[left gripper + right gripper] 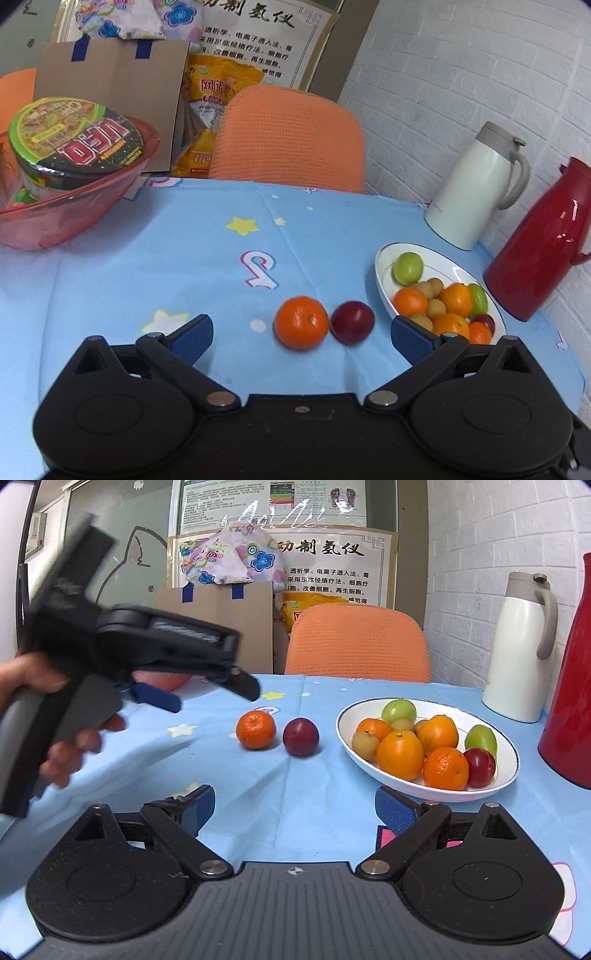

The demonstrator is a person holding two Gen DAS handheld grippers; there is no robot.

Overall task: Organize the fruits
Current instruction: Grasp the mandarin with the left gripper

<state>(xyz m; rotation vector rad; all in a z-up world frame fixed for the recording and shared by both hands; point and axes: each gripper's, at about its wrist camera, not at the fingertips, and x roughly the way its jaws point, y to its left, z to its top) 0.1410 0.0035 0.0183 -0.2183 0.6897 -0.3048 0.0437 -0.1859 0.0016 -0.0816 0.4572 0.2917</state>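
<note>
An orange mandarin (301, 322) (256, 730) and a dark red plum (352, 322) (301, 736) lie side by side on the blue tablecloth (207, 273). To their right a white plate (384, 280) (347, 716) holds several oranges, green fruits, small tan fruits and a plum. My left gripper (301, 338) is open, hovering just short of the mandarin and plum; in the right wrist view it (195, 698) is held by a hand at the left. My right gripper (295, 808) is open and empty, nearer the table's front.
A red plastic basket (74, 214) with an instant noodle bowl (74, 136) stands at the far left. A white jug (476, 188) (517, 646) and a red jug (539, 243) (569, 701) stand against the brick wall on the right. An orange chair (288, 136) is behind the table.
</note>
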